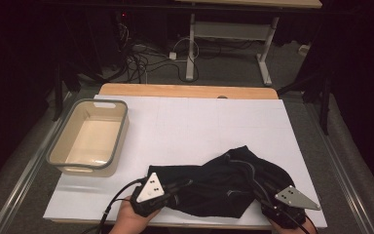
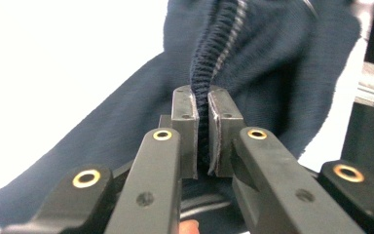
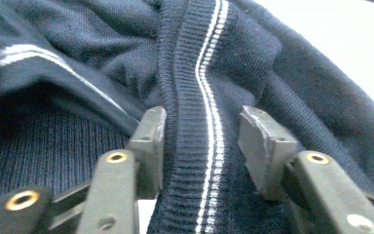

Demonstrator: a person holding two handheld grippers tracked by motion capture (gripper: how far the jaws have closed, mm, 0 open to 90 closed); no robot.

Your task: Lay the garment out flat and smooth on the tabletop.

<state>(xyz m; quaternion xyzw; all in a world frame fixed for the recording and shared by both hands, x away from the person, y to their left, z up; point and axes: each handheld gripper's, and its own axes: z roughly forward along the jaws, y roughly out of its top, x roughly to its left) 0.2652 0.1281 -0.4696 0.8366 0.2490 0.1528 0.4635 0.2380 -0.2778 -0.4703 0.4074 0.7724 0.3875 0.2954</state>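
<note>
I have the left gripper (image 2: 202, 131) pinching a ribbed edge of the sweater (image 1: 224, 183): its jaws are pressed together with only that fold of dark knit between the pads. The right gripper (image 3: 202, 151) stands spread, its jaws astride a ribbed band with white stripes; the band runs up between them, and I cannot see the pads pressing it yet. From above, the sweater lies crumpled on the worktop (image 1: 199, 122) between my two grippers, bunched toward the right one, with the left gripper (image 1: 175, 187) at its near left corner and the right gripper (image 1: 268, 197) at its near right edge.

I judge this to be the grasping step, before any spreading or folding: one side is secured, the other is only lined up. Next I need to close the right jaws squarely on the striped band, taking one layer and not the folds beside it, then lift both hands together. The tub (image 1: 90, 139) sits well off beyond the left jaws.
</note>
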